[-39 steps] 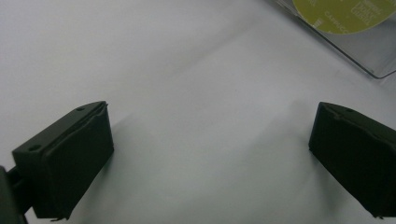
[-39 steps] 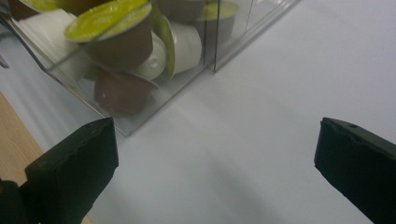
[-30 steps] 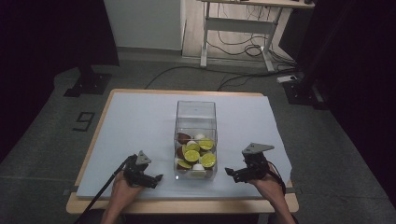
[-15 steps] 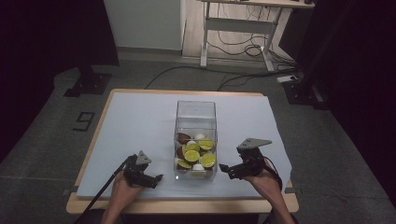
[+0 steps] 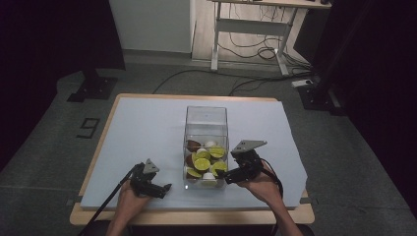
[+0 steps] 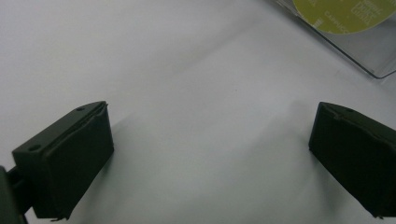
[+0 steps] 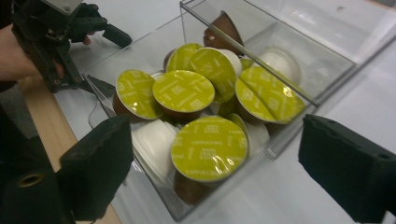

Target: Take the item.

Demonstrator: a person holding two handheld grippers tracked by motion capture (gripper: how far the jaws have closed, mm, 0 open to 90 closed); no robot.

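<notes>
At the near edge of the paper-covered table (image 5: 147,128), I hold my right gripper (image 5: 231,174) against the right-hand side of a clear plastic box (image 5: 206,118) of coffee capsules (image 7: 210,147), its jaws spread wide and empty, pointing left toward the box's near end. In the right gripper view the two black jaws stand well apart, one either side of the box's near corner, with nothing between them but the box wall and the capsules behind it. The capsules lie heaped in the near half of the box: most show yellow-green foil lids, a few show white bodies, and a brown one (image 7: 223,25) leans against the far wall. The far half of the box looks bare.

My left gripper (image 5: 160,189) rests low on the white covering to the left of the box, near it but apart from it, jaws pointing right. In the left gripper view its jaws also stand wide open above bare white surface, gripping nothing; a corner of the box with one yellow-green lid (image 6: 345,14) shows at the upper right. Each gripper sits in one of my hands, the forearms coming in over the table's wooden front edge, a black cable trailing from the left one.
</notes>
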